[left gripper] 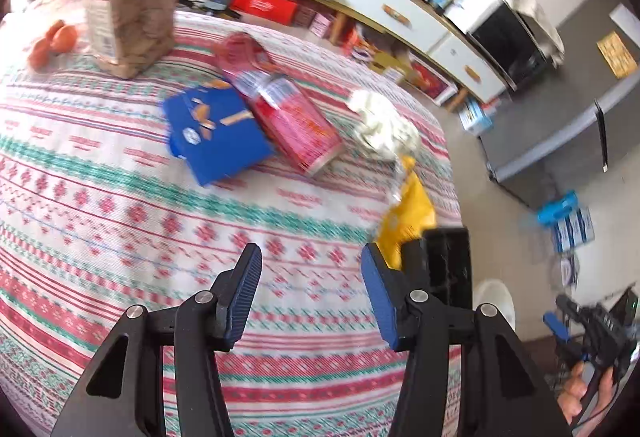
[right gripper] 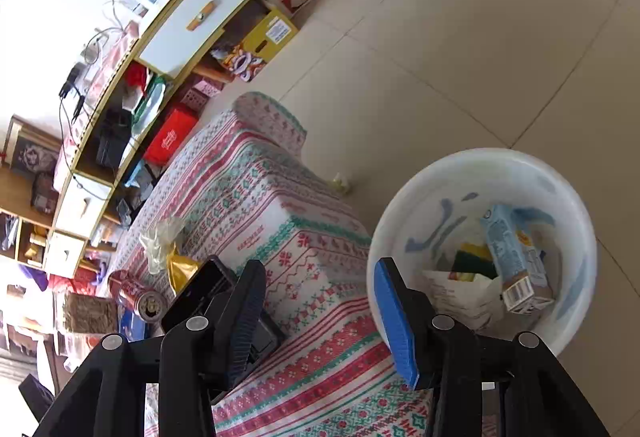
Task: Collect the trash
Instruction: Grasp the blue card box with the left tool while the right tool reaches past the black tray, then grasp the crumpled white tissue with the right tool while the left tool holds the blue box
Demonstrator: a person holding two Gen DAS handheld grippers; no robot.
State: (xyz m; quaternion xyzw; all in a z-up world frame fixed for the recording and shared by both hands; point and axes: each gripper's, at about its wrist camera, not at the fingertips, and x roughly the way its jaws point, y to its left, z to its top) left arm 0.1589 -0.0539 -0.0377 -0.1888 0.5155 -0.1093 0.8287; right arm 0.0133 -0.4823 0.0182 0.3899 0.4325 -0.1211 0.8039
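On the patterned tablecloth (left gripper: 120, 221) lie a red can (left gripper: 288, 109) on its side, a blue box (left gripper: 216, 135), a crumpled white wrapper (left gripper: 380, 125) and a yellow bag (left gripper: 408, 217). My left gripper (left gripper: 310, 297) is open and empty, above the cloth, short of them. My right gripper (right gripper: 320, 313) is open and empty, over the table edge beside a white bin (right gripper: 400, 213) on the floor. The bin holds a light blue carton (right gripper: 512, 261), white paper and a green-yellow item. The can (right gripper: 140, 297) and yellow bag (right gripper: 180, 269) also show in the right wrist view.
A jar of brown biscuits (left gripper: 132, 13) and orange eggs (left gripper: 56, 41) stand at the table's far left. A black device (left gripper: 448, 261) sits at the table's right edge. Shelves and drawers (left gripper: 384, 13) line the far wall. A small scrap (right gripper: 340, 183) lies on the floor.
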